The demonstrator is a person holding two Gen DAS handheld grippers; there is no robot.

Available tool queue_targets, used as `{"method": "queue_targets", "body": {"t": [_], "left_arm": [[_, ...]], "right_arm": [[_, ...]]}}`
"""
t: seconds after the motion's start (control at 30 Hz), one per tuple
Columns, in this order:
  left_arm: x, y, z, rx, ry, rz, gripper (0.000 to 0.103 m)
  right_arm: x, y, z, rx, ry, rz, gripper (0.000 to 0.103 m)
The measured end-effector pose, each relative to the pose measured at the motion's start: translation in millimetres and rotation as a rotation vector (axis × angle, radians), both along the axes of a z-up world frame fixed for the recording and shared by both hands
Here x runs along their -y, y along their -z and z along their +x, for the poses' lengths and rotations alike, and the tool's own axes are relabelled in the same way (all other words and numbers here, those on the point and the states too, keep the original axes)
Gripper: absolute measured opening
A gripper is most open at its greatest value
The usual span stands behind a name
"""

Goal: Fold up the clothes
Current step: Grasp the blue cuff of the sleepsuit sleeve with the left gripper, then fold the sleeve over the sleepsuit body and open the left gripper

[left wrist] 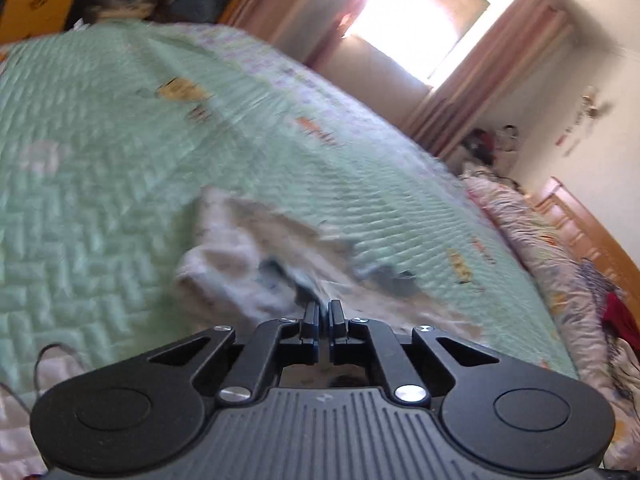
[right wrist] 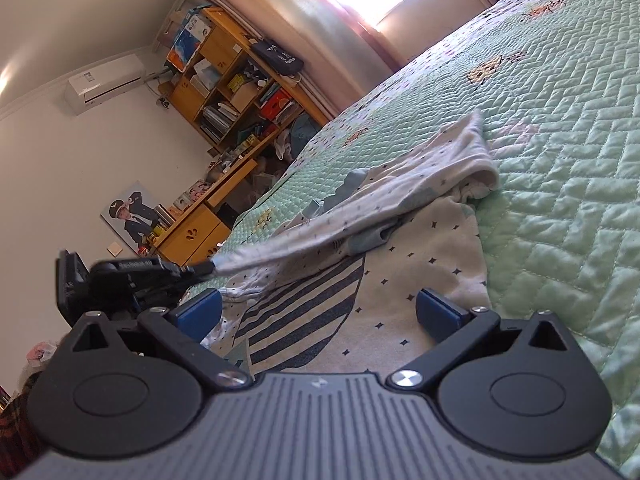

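Setting: bedroom with a mint-green quilted bedspread (right wrist: 560,160) covering the bed; wooden shelving (right wrist: 240,80) stands at the far left wall beside a bright curtained window (left wrist: 420,12).
Garment: a pale child's top (right wrist: 420,248) with small dark stars and a striped print lies on the near part of the bedspread, one sleeve or edge drawn up and stretched toward the left.
Left gripper (right wrist: 212,267): clenched on that stretched edge of the top, the cloth pulled taut from its tip; its own view is blurred but shows the jaws pinched together on fabric.
Right gripper (right wrist: 320,312): released, blue pads (right wrist: 436,312) spread wide over the garment's near hem, gripping nothing.
Step in hand: judged to be carrying the pinched edge across the body for a fold.
Doing it well: keep the pinch firm, lift only enough to clear the cloth, travel smoothly so the body stays put; the right gripper could pin the hem down.
Risk: tugging too hard may drag the whole top or bunch it.
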State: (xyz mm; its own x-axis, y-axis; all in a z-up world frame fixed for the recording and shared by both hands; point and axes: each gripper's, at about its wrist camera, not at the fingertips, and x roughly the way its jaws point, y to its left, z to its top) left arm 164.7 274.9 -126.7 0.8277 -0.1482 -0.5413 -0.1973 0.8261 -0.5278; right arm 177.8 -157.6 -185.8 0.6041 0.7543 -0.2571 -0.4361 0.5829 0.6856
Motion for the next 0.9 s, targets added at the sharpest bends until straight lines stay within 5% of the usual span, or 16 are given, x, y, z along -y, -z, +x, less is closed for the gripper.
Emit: {"method": "queue_targets", "body": {"t": [0.2, 0.37, 0.43, 0.5, 0.63, 0.8, 0.9], "left_arm": [[-5, 30, 0, -0.065, -0.021, 0.046, 0.001], [-3, 21, -2, -0.064, -0.003, 0.029, 0.016], [-1, 17, -5, -0.073, -0.009, 0.019, 0.031], [10, 3, -14, -0.041, 0.008, 0.048, 0.035], [45, -22, -18, 0.055, 0.139, 0.083, 0.075], [61, -7, 1, -0.007, 0.169, 0.103, 0.074], [44, 20, 4, -0.093, 0.145, 0.050, 0.063]], "right_arm": [[0, 0, -2, 0.004, 0.000, -0.009, 0.103], [-1, -1, -4, 0.005, -0.001, -0.011, 0.103], [0, -1, -4, 0.005, -0.002, -0.006, 0.103], [0, -1, -5, 0.006, -0.002, -0.003, 0.103], [1, 0, -6, 0.009, -0.001, -0.005, 0.103], [1, -1, -7, 0.014, 0.001, -0.008, 0.103], [0, -1, -8, 0.016, 0.001, -0.010, 0.103]]}}
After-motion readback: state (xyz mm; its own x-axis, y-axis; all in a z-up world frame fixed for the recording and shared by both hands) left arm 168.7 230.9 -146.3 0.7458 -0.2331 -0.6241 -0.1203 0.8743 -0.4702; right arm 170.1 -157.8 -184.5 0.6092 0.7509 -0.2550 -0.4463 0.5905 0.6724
